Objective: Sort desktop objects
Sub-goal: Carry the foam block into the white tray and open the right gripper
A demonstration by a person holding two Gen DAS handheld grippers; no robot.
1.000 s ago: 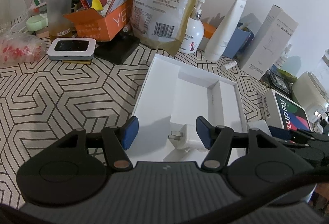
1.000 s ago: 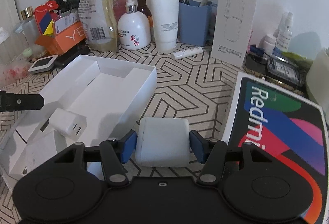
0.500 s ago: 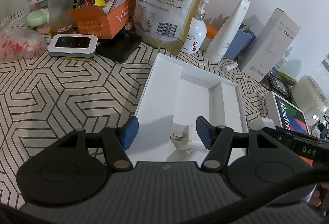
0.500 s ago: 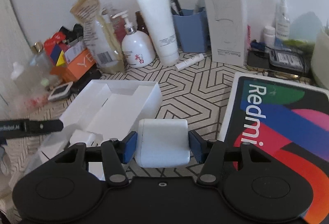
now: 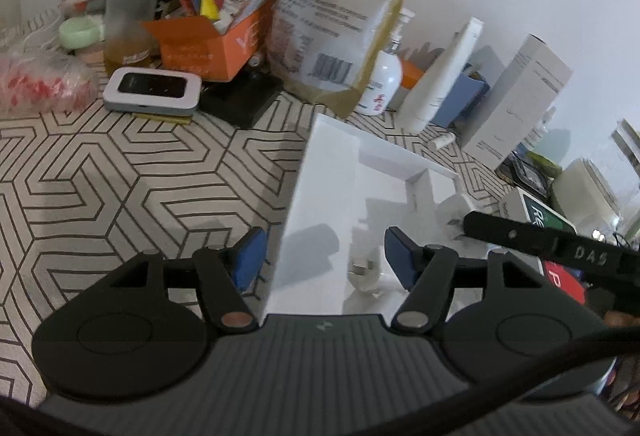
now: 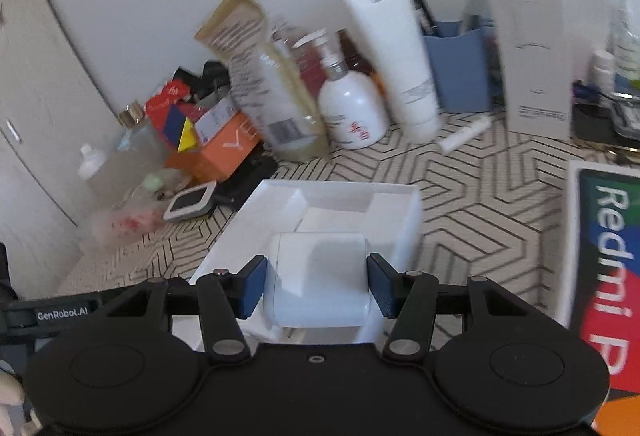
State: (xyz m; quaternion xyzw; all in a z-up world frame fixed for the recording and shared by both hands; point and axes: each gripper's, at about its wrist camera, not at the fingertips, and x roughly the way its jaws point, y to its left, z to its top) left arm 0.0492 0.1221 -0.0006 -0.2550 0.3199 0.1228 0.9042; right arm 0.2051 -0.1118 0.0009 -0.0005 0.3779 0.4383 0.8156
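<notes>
Right wrist view: the right gripper (image 6: 316, 286) clamps a white charger block (image 6: 318, 278) over the open white box (image 6: 400, 195) at frame centre, not yet set down. The left gripper (image 5: 320, 260) stands open above a small white plug adapter (image 5: 362, 274) lying in that box; clutter along the wall remains unsorted.

The left wrist camera looks forward and down from just behind its fingers, close over the near end of the white box (image 5: 320, 171), facing the cluttered back wall. The right wrist camera, equally close, faces the same wall from the box's other side; both share the box (image 6: 400, 211) and kraft pouch (image 5: 340, 15).
</notes>
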